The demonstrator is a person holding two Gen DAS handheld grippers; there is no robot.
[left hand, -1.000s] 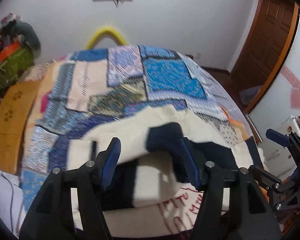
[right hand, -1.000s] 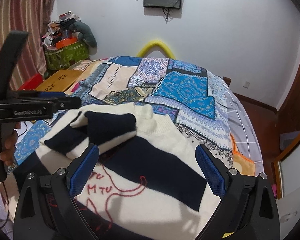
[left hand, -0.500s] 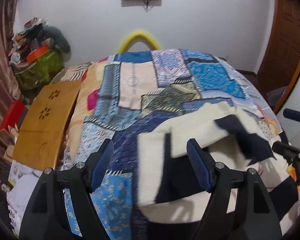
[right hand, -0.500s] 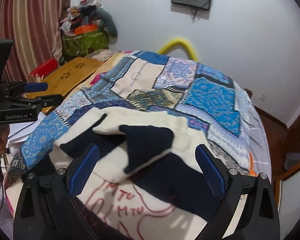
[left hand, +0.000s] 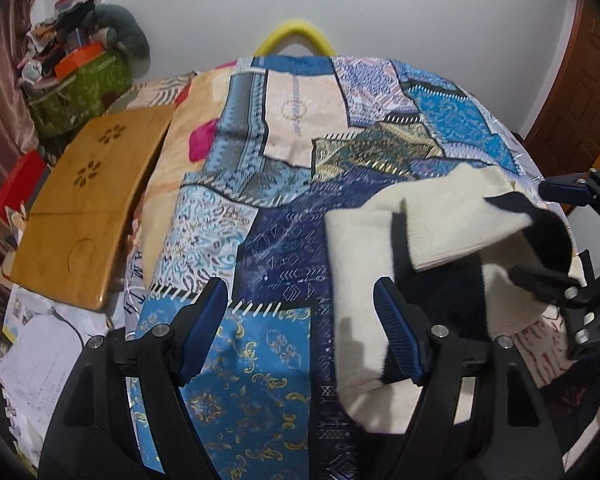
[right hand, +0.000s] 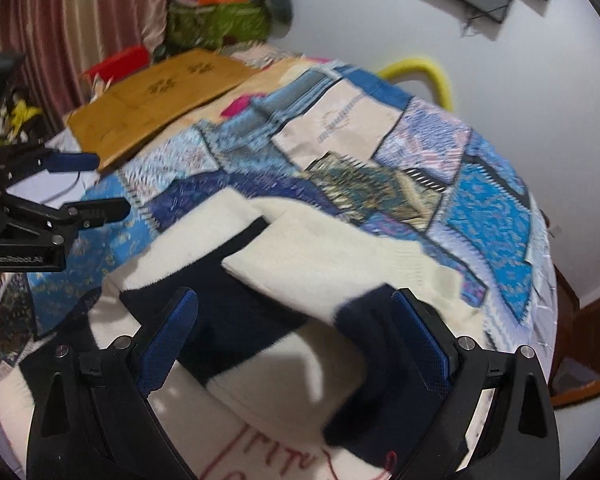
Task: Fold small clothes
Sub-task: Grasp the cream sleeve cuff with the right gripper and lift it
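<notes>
A cream and navy striped sweater [left hand: 440,240] [right hand: 292,280] with red stitching lies on the patchwork bedspread [left hand: 292,152]. One sleeve is folded across its body, navy cuff toward the right. My left gripper [left hand: 300,320] is open and empty, left of the sweater over the bedspread. My right gripper [right hand: 296,340] is open, low over the sweater, with the folded sleeve's navy cuff [right hand: 364,320] by its right finger. Each gripper shows in the other's view: the right one [left hand: 560,236] at the right edge, the left one [right hand: 80,184] at the left edge.
A wooden lap tray [left hand: 84,208] lies at the bed's left edge, papers [left hand: 40,352] below it. A green bin of clutter [left hand: 80,80] stands in the far left corner. A yellow hoop [left hand: 296,36] rises behind the bed. A wooden door [left hand: 580,100] is at right.
My left gripper let go of the sleeve and drew away to the left of the sweater. The sleeve now lies folded across the body. My right gripper moved down toward the sweater.
</notes>
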